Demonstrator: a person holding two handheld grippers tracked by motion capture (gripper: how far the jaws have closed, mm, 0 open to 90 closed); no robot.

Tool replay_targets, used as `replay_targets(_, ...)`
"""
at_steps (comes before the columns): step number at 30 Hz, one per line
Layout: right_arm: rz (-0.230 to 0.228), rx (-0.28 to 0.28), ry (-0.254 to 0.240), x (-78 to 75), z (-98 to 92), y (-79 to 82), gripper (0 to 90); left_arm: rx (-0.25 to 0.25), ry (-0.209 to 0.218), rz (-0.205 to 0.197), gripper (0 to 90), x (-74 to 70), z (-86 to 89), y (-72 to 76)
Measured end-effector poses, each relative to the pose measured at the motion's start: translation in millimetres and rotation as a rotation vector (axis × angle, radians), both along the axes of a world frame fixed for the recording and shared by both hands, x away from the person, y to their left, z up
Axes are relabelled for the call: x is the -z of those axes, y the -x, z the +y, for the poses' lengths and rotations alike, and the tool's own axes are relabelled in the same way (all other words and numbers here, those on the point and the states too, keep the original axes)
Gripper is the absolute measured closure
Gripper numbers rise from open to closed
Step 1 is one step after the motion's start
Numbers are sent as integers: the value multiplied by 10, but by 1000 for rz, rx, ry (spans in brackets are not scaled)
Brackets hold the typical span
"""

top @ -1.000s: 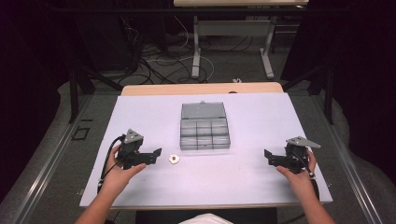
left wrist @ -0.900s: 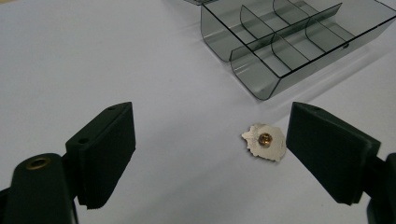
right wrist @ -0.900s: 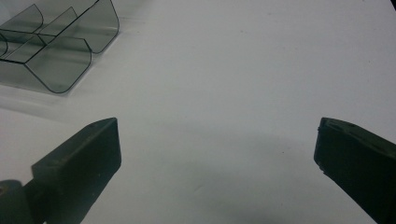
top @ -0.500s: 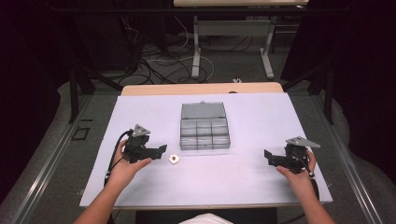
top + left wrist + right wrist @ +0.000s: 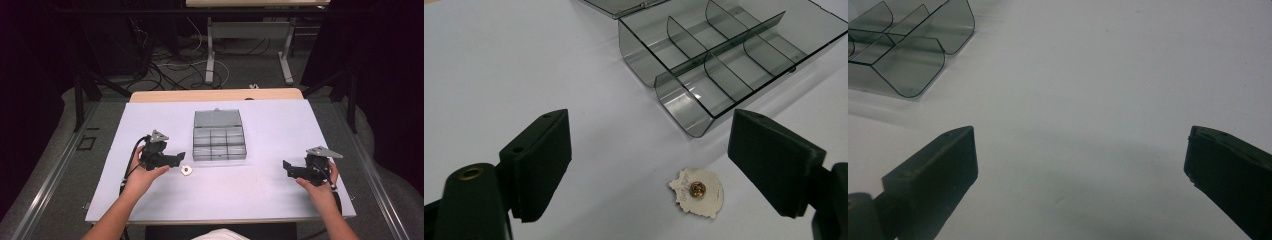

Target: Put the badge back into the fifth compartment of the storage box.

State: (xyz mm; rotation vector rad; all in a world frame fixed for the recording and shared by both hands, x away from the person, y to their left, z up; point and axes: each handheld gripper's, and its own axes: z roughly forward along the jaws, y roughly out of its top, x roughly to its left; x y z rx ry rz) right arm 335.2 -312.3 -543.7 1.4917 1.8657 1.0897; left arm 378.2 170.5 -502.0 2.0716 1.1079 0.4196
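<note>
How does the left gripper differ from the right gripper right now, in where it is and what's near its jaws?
The left gripper sits close to the open compartment box, while the right gripper rests farther out toward the table's right edge. The left gripper has a small pin badge lying on the table between and below its jaws, untouched; the right gripper has only bare white table ahead. Both stand open, holding nothing.

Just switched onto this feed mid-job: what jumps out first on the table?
The clear grey compartment box sits open at the middle of the white table, its lid laid back and its compartments looking empty. Just off its near left corner lies a small pale pin badge, back side up, with the left gripper open around it. The right gripper waits open at the right.
</note>
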Motion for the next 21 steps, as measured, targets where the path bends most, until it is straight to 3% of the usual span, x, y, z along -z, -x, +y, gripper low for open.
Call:
replay_targets(12,15,-13,2,-1,-7,0,6,24,-31,9,192,86,-128,-63)
replay_targets(16,15,-19,7,7,-16,-4,6,69,-66,18,216,108,-130,-73)
replay_targets(21,14,-21,10,11,-13,-5,7,92,-67,23,229,153,-143,-70)
